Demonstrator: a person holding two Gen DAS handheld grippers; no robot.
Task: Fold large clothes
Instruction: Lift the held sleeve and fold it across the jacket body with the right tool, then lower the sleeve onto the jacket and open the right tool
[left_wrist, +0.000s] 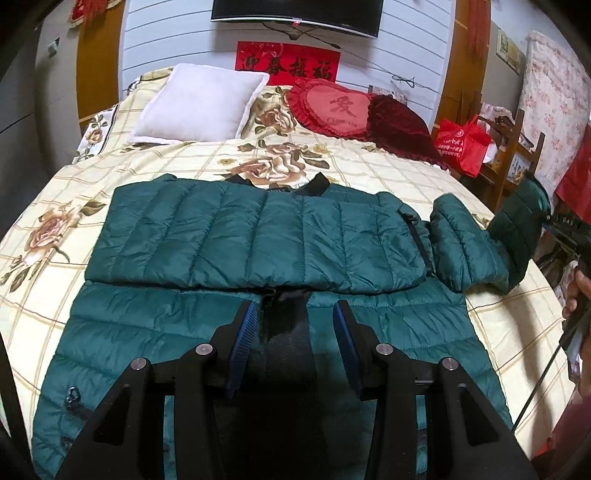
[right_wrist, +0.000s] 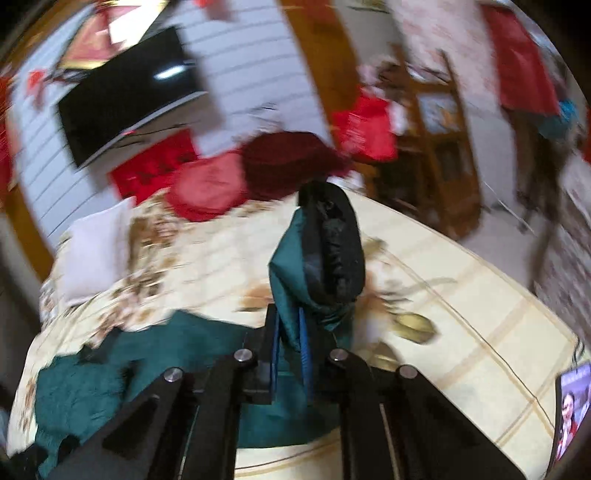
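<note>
A dark green quilted puffer jacket (left_wrist: 258, 236) lies flat on the bed, one sleeve folded across its body. My left gripper (left_wrist: 293, 314) is open just above the jacket's lower middle, its blue pads either side of the black zipper strip (left_wrist: 288, 332). The right sleeve (left_wrist: 465, 247) stretches off to the right. My right gripper (right_wrist: 290, 332) is shut on that sleeve's cuff (right_wrist: 321, 251), green with black lining, and holds it raised above the bed. The right gripper also shows in the left wrist view (left_wrist: 546, 218) at the bed's right edge. The right wrist view is motion-blurred.
The bed has a cream floral quilt (left_wrist: 184, 158). A white pillow (left_wrist: 199, 107), a red heart cushion (left_wrist: 332, 107) and a dark red cushion (left_wrist: 399, 125) lie at its head. A red bag (left_wrist: 461, 144) and wooden shelf (left_wrist: 509, 155) stand right. A phone (right_wrist: 570, 406) lies near the right edge.
</note>
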